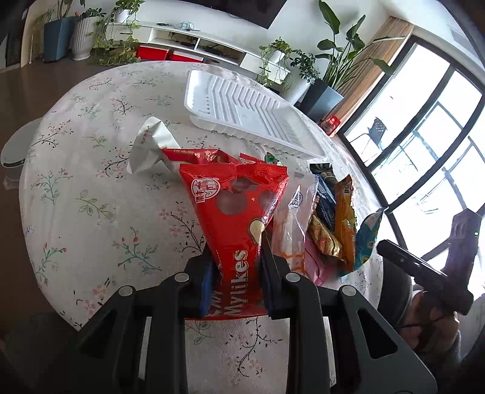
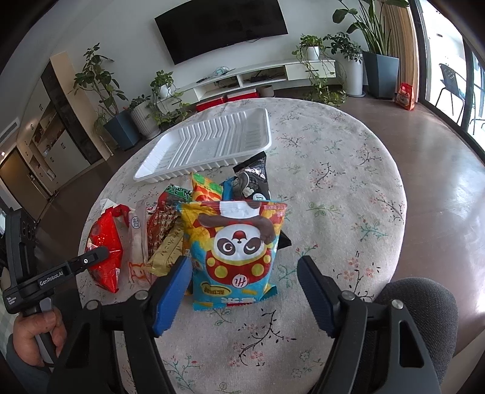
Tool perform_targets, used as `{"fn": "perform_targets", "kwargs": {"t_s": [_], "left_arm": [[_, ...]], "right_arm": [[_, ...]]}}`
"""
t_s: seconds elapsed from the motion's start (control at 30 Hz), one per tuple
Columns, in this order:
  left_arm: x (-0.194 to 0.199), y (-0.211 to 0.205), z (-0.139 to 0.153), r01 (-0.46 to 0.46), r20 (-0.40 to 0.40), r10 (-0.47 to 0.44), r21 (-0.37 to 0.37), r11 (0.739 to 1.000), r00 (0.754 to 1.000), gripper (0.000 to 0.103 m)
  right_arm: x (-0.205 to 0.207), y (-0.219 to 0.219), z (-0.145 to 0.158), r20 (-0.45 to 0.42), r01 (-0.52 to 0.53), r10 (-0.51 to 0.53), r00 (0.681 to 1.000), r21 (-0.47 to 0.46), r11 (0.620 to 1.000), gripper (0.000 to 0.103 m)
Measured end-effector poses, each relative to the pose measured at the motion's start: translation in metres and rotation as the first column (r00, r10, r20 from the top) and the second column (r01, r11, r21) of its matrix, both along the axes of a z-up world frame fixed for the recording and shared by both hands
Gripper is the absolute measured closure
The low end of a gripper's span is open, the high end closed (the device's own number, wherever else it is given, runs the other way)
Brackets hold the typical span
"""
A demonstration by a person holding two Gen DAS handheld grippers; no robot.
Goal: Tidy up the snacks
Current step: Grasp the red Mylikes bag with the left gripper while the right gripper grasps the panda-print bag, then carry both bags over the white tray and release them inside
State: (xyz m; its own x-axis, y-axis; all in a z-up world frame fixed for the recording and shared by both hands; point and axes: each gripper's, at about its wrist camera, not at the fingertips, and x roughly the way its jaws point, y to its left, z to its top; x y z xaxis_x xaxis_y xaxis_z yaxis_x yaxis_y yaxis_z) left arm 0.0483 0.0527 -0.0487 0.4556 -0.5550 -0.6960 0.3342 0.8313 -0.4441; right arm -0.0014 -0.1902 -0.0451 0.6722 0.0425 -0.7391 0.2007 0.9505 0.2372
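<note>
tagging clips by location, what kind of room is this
Most likely a home living room: a wall-mounted TV above a low white media console, many potted houseplants, and a round table under a floral cloth.

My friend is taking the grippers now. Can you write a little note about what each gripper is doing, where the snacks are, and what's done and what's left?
Left gripper: shut on the red Mylikes bag, at its near end.
Right gripper: open, with the panda snack bag lying between its fingers, not pinched.
Snacks: all in a bunch on the flowery tablecloth, in front of the white tray. The bunch includes a clear packet, a gold packet and a black packet.
Done: nothing is in the tray.
Left: put the red bag in the tray, then probably the panda bag, then the others.
</note>
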Motion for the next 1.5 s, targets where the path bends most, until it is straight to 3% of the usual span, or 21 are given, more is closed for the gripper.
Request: {"fn": "perform_targets", "kwargs": {"t_s": [0.23, 0.37, 0.53, 0.7, 1.03, 1.3, 1.4, 1.5], "left_arm": [[-0.012, 0.003, 0.002, 0.027, 0.007, -0.026, -0.049, 0.998, 1.0, 0.08], [-0.014, 0.0, -0.003, 0.04, -0.005, -0.04, -0.061, 0.997, 0.999, 0.08], [-0.014, -0.001, -0.005, 0.045, -0.013, -0.046, -0.066, 0.997, 0.999, 0.08], [-0.015, -0.002, -0.005, 0.043, -0.014, -0.044, -0.066, 0.997, 0.999, 0.08], [-0.016, 0.001, 0.002, 0.047, -0.002, -0.047, -0.079, 0.996, 0.999, 0.08], [-0.003, 0.023, 0.022, 0.012, 0.018, -0.01, -0.12, 0.993, 1.0, 0.08], [0.012, 0.04, 0.036, -0.015, 0.035, 0.019, -0.125, 0.992, 0.999, 0.08], [0.036, 0.052, 0.057, -0.03, 0.074, 0.036, -0.084, 0.996, 0.997, 0.08]], "right_arm": [[0.014, 0.011, -0.012, -0.024, -0.002, 0.001, 1.0, -0.074, 0.997, 0.026], [0.019, 0.01, -0.016, -0.024, -0.021, 0.019, 1.0, -0.061, 0.998, 0.026], [0.023, 0.005, -0.023, -0.034, -0.047, 0.047, 0.998, 0.011, 0.999, 0.048], [0.021, 0.005, -0.023, -0.011, -0.066, 0.067, 0.998, 0.021, 0.998, 0.06], [0.007, -0.005, -0.004, 0.075, -0.026, 0.019, 0.997, 0.097, 0.995, 0.064], [0.007, -0.045, 0.01, 0.122, 0.033, -0.062, 0.991, 0.231, 0.972, 0.064], [0.009, -0.078, 0.019, 0.127, 0.098, -0.131, 0.983, 0.238, 0.966, 0.064], [0.017, -0.114, 0.034, 0.138, 0.16, -0.193, 0.972, 0.219, 0.963, 0.064]]}}
